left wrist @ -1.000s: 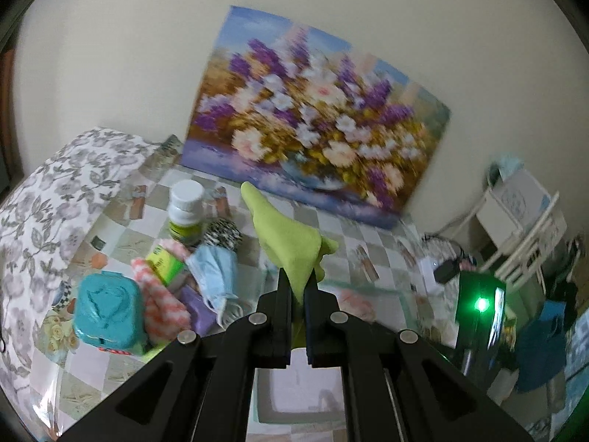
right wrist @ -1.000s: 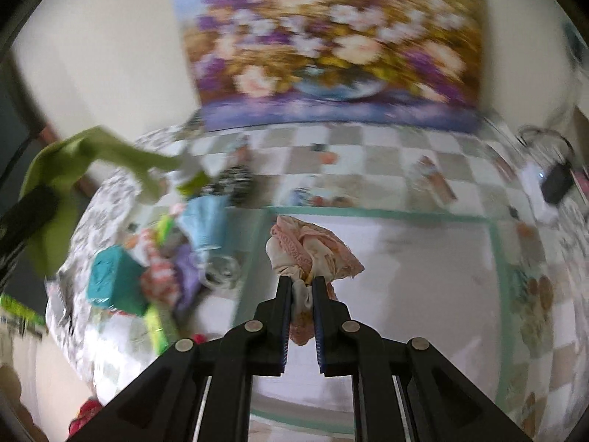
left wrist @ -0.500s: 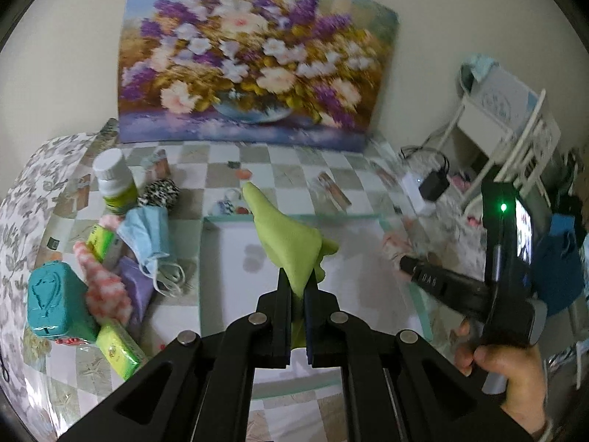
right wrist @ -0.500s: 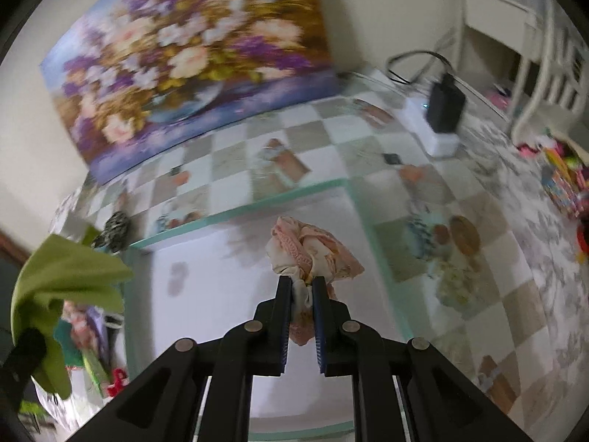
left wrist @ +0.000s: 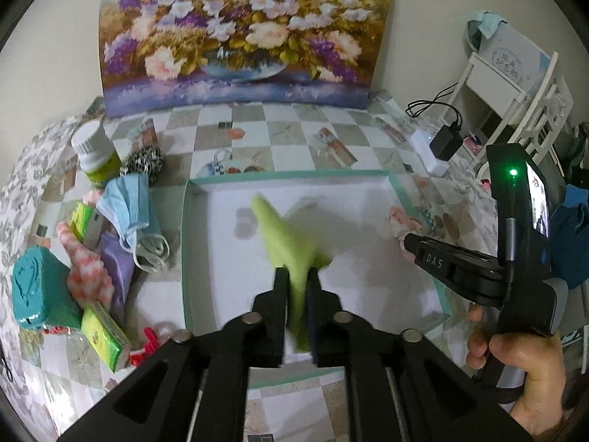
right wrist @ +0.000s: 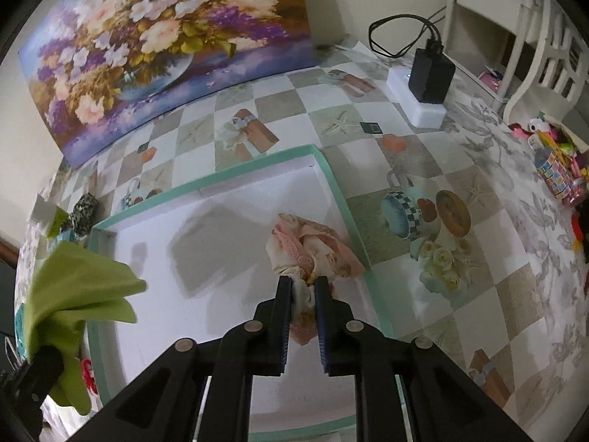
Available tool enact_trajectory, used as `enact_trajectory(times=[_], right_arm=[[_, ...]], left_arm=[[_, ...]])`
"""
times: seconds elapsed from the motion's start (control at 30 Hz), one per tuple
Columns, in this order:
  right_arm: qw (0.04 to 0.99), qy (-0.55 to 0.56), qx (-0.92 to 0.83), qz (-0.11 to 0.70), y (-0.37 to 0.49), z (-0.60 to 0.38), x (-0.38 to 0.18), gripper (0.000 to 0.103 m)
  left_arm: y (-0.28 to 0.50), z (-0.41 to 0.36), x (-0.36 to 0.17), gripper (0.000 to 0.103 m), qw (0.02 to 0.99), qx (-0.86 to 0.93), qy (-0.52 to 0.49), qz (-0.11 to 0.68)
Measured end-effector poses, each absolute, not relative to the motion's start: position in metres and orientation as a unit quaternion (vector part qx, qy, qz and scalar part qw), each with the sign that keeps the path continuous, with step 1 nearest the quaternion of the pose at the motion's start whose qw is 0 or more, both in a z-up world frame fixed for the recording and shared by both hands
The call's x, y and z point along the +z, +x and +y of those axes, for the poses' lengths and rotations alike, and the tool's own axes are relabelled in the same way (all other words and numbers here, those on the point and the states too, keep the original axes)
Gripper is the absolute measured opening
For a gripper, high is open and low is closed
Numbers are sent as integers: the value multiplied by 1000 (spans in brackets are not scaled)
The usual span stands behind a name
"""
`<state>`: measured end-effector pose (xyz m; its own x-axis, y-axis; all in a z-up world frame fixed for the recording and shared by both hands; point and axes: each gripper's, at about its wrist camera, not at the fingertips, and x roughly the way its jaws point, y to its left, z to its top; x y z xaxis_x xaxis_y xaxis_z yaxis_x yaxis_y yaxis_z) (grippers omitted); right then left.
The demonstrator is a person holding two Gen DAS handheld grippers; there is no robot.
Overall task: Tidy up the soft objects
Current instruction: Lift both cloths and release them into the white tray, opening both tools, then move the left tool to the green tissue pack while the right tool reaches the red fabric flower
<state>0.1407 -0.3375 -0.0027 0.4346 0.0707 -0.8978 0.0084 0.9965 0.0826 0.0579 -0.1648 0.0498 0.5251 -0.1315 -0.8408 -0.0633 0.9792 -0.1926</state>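
A lime-green cloth [left wrist: 283, 235] stands up between the fingers of my left gripper [left wrist: 297, 276], over the white inside of the teal-rimmed tray [left wrist: 287, 176]. The jaws are opening; the cloth still fills the gap and looks blurred. In the right wrist view the same green cloth [right wrist: 77, 287] hangs from the left gripper [right wrist: 40, 364] at the tray's left side. My right gripper [right wrist: 302, 283] pinches a crumpled pink floral cloth [right wrist: 313, 246] just inside the tray's right rim [right wrist: 333, 180]; its jaws are opening too, with the cloth between them. The left view shows the right gripper [left wrist: 408, 237] from the side.
Left of the tray lies a pile: blue face mask [left wrist: 129, 206], white bottle [left wrist: 94, 151], teal container [left wrist: 36, 287], pink-striped fuzzy piece [left wrist: 84, 269], green packs [left wrist: 103, 331], spotted roll [left wrist: 145, 158]. A flower painting [left wrist: 239, 37] leans on the wall. A charger [right wrist: 429, 70] sits far right.
Both grippers have come down and in over the tray with their cloths. The gaps between both pairs of fingers have widened slightly, and the green cloth now looks blurred.
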Motion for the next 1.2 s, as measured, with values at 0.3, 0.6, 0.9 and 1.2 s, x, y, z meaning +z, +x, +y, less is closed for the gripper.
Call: enact_trajectory(times=[0.3,0.6,0.9,1.2], right_arm=[[843,3,18,537,140,-326,-6,60],[842,-43,24,537,138,-308,-14,103],[842,-51,30,536,136,-301,-12,103],[838,-37,46,542,129,-284,0,103]], left_arm=[[59,-154,45,69,858,9,-119,500],[57,-124,28,99,839,93,-144,516],[50,-94,20,102,823,140,-190,517],[38,-56,20,103,811,176,-251,499]])
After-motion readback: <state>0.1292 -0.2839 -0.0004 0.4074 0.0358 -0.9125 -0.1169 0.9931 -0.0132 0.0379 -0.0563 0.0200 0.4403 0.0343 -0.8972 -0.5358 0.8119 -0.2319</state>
